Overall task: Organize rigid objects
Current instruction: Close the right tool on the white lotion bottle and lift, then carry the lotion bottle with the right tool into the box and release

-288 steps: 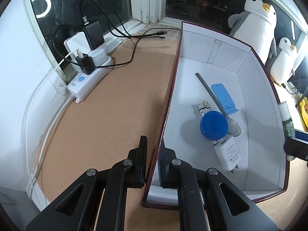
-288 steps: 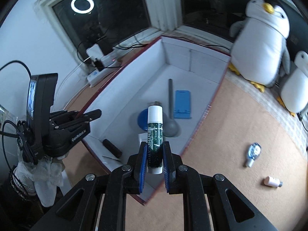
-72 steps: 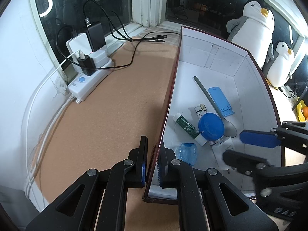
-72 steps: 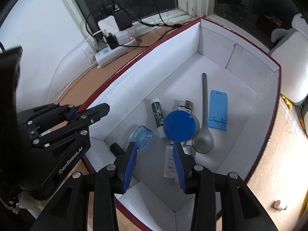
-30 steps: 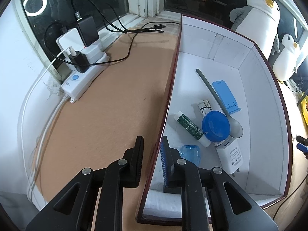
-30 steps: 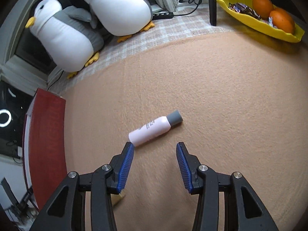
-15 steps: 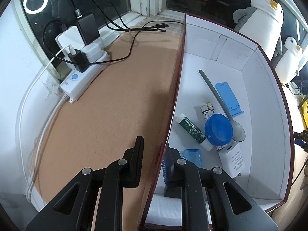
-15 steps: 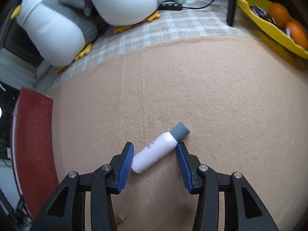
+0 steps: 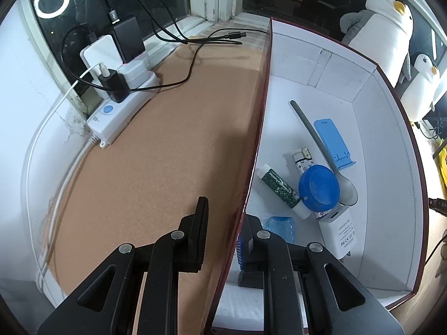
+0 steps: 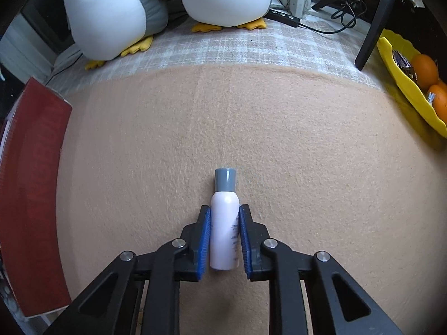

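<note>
Tan felt mat [image 10: 279,128] covers the desk, dark window behind. Going left to right.

Far left, one white power strip [image 9: 123,109] with chargers plugged in, black cables trailing over the mat. Not part of the job.

Left gripper [image 9: 220,231] straddles the near wall of the box [image 9: 391,150], one finger outside, one inside. Gap shows on the outer side of the wall, so the jaws look slack, not pinching. Risk: if the box isn't really held, it slides or tips when the next item drops in.

Box contents, counted: one green-label tube [image 9: 279,187], one clear blue case [image 9: 280,226], one patterned lighter [image 9: 301,159], one round blue lid [image 9: 318,187], one grey spoon [image 9: 321,150], one blue phone stand [image 9: 333,142], one white charger [image 9: 340,233]. A dark item sits low behind the left fingers; can't identify it.

Two plush penguins [image 10: 117,8] at the back edge of the mat.

Right gripper [image 10: 224,237] is clamped on the pink bottle [image 10: 225,223]. Bottle lies on the mat between both pads, grey cap pointing away. One bottle, and the only loose piece visible outside the box.

Risks here:
- Smooth round body, so it can squirt forward under squeeze.
- Grip sits on the rear half; the cap end may droop on lift.
- Low approach could drag pads on the felt.

Far right, one yellow tray [image 10: 405,89] with two oranges [image 10: 424,69]. Leave it.
</note>
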`<action>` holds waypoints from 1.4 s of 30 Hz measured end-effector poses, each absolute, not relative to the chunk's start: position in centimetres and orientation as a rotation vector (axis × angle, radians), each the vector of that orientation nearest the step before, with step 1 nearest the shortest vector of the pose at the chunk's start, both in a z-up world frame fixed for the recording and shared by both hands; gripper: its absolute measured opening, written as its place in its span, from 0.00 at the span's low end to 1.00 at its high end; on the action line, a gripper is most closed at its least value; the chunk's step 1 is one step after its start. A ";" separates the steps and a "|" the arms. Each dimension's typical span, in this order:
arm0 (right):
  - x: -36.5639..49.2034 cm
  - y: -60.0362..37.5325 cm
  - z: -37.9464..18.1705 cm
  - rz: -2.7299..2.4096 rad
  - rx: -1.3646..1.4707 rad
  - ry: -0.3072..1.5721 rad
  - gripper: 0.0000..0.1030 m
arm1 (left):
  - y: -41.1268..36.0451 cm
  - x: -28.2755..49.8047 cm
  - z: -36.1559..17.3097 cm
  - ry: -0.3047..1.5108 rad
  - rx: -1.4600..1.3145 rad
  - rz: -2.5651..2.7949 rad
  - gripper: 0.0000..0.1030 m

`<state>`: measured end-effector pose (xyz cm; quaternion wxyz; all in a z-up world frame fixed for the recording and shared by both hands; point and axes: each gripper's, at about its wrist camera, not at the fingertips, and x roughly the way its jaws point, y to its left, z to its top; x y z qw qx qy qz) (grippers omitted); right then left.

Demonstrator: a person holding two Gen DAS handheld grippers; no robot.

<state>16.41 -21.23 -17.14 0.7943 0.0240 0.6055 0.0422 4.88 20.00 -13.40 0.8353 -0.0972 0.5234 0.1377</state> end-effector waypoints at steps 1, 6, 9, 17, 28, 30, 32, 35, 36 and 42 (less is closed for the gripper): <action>16.3 -21.1 -17.1 0.094 0.051 1.301 0.18 | 20.0 4.9 -13.4 1.108 -0.207 0.292 0.15; 15.2 -20.6 -15.2 0.132 0.084 1.267 0.18 | 20.0 4.9 -13.2 1.101 -0.209 0.292 0.15; 14.1 -19.4 -12.7 0.185 0.069 1.220 0.18 | 20.0 4.9 -13.2 1.101 -0.210 0.292 0.15; 12.0 -11.0 -6.5 0.392 -0.022 1.083 0.18 | 20.0 4.7 -13.0 1.090 -0.217 0.288 0.15; 8.8 -0.7 -4.6 0.638 -0.177 1.061 0.18 | 20.0 5.3 -12.5 1.072 -0.218 0.278 0.15; 8.5 0.9 -5.0 0.668 -0.209 1.070 0.18 | 19.9 5.5 -12.5 1.069 -0.215 0.276 0.15; 8.1 2.2 -5.6 0.696 -0.243 1.081 0.18 | 20.0 5.6 -12.5 1.065 -0.214 0.275 0.15; 7.5 4.2 -6.6 0.722 -0.288 1.097 0.18 | 20.0 5.7 -12.5 1.062 -0.213 0.274 0.15; 7.5 4.5 -6.8 0.725 -0.295 1.102 0.18 | 20.0 5.7 -12.5 1.061 -0.213 0.271 0.13; 7.7 6.7 -8.4 0.738 -0.324 1.133 0.18 | 19.9 5.9 -12.6 1.054 -0.215 0.263 0.08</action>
